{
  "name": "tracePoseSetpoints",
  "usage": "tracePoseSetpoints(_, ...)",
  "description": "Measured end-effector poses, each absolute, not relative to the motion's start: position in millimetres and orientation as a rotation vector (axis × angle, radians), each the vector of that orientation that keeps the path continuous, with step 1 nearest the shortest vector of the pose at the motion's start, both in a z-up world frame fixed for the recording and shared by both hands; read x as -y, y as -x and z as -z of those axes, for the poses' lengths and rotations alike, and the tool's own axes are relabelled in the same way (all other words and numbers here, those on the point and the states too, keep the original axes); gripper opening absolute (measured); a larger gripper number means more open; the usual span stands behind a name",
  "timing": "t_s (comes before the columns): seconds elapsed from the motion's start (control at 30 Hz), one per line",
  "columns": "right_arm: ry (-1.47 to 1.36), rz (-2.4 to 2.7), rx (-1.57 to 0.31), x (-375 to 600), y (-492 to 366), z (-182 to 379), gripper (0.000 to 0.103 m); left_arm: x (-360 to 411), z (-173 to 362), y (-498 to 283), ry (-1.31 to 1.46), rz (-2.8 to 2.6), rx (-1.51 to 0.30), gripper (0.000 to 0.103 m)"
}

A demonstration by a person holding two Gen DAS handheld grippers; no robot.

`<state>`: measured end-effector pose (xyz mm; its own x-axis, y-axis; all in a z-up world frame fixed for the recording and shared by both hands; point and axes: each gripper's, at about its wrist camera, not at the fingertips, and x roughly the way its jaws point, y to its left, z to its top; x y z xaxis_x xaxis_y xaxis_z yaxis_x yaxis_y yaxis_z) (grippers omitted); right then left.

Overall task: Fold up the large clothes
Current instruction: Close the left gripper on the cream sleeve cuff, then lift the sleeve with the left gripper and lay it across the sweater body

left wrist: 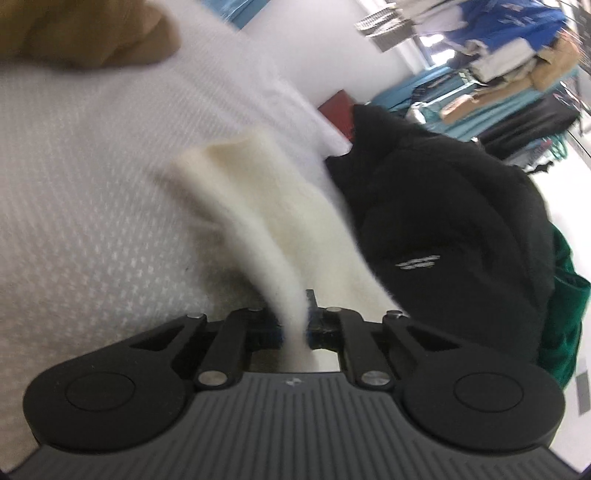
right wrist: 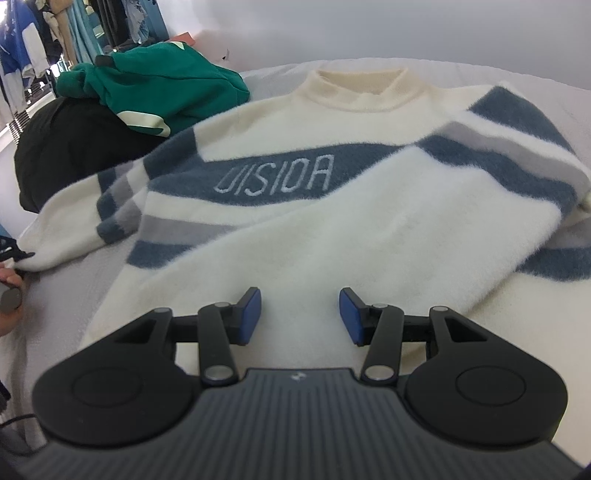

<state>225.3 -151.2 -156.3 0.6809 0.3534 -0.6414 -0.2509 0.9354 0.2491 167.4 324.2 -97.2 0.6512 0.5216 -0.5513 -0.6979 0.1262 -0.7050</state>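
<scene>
Sweater (right wrist: 332, 206) on bed (right wrist: 517, 77), clothes pile (right wrist: 155, 85) left

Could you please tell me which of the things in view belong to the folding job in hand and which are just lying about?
Belonging to the job:
cream sweater
left gripper, shut on the sweater's cuff
right gripper, open over the sweater

Just lying about:
green garment
black garment
brown garment
</scene>
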Motion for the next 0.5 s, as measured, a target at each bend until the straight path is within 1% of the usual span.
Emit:
tracePoseSetpoints(0.13, -0.144, -0.340, -0.745, 149.6, -226.1, 151.9, 0.049, -299.9, 59.4, -170.2, 0.932, -0.847, -0.188, 0.010)
tracePoseSetpoints(0.3, -0.139, -0.340, -0.710, 155.2, -216.0, 137.0, 0.049, -246.0, 6.7, -181.4, 0.629, -0.730, -0.168, 0.010)
tracePoseSetpoints(0.4, -0.149, -0.330, -0.687, 159.8, -211.2, 132.2, 0.049, -206.3, -22.7, -185.3, 0.497, -0.693, -0.110, 0.010)
tracePoseSetpoints(0.5, -0.185, -0.341, -0.693, 164.4, -209.9, 128.2, 0.049, -167.6, -53.2, -194.4, 0.407, -0.612, -0.099, 0.010)
